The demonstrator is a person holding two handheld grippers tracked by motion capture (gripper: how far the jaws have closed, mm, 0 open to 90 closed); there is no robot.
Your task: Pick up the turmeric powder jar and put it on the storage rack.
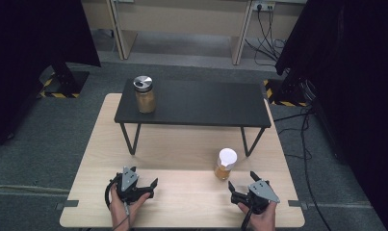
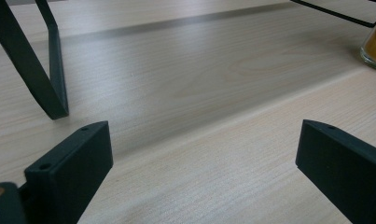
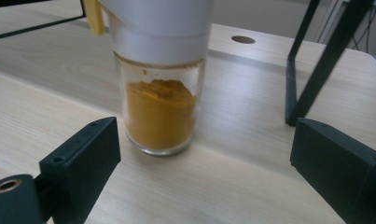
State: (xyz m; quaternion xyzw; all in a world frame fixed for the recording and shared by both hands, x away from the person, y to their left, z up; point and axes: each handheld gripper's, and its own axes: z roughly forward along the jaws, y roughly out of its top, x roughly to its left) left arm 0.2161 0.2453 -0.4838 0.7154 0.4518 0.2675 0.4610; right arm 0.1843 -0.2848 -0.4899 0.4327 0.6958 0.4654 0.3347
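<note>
A glass spice jar with a white cap (image 1: 226,163) and orange powder stands upright on the wooden table (image 1: 182,149); in the right gripper view the same jar (image 3: 160,112) stands just beyond the open jaws, untouched. My right gripper (image 1: 241,181) sits open near the front edge, just right of and nearer than the jar. My left gripper (image 1: 144,182) rests open at the front left over bare wood. A second jar with a silver lid (image 1: 145,94) stands on the left end of the black shelf (image 1: 196,103).
The black shelf stands on thin metal legs (image 2: 45,70) across the back half of the table; one leg (image 3: 316,70) is right of the spice jar. The jar's base (image 2: 375,46) shows at the far right of the left gripper view. Cables lie on the floor at right.
</note>
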